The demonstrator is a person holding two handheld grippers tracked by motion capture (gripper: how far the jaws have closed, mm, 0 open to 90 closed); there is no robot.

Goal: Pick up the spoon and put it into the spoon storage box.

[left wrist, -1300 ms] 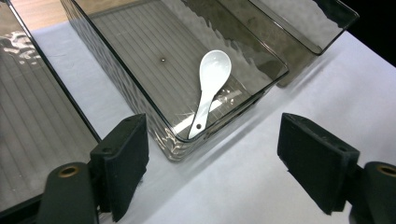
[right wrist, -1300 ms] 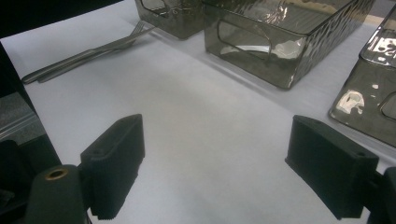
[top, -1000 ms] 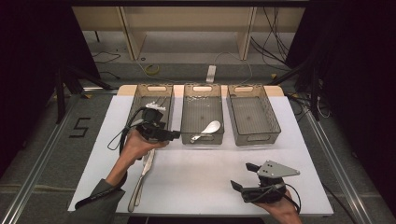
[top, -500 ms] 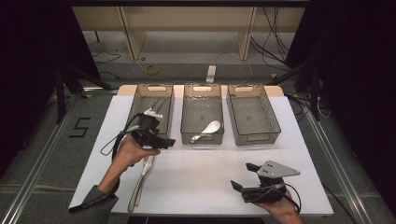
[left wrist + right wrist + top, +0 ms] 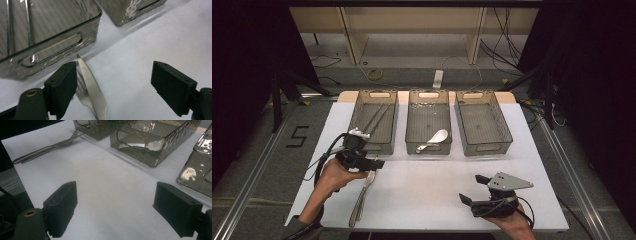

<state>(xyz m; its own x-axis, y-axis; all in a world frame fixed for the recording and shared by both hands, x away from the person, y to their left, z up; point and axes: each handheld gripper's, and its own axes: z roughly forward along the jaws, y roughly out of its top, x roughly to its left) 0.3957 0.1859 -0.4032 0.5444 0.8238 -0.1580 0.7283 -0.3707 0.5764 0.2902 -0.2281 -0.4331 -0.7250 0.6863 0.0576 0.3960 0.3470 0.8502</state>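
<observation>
Just beside the left gripper's [image 5: 113, 85] left jaw, a serrated knife [image 5: 91, 86] lying over a fork [image 5: 81, 93] on the white table [image 5: 427, 187], jaws spread wide, gripping nothing, right gripper [image 5: 115, 210] likewise released above bare table.

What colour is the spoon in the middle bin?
White; the spoon in the middle bin shows best in the high view.

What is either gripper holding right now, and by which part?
Nothing. Left gripper is open above the knife and fork; right gripper is open over bare table.
</observation>
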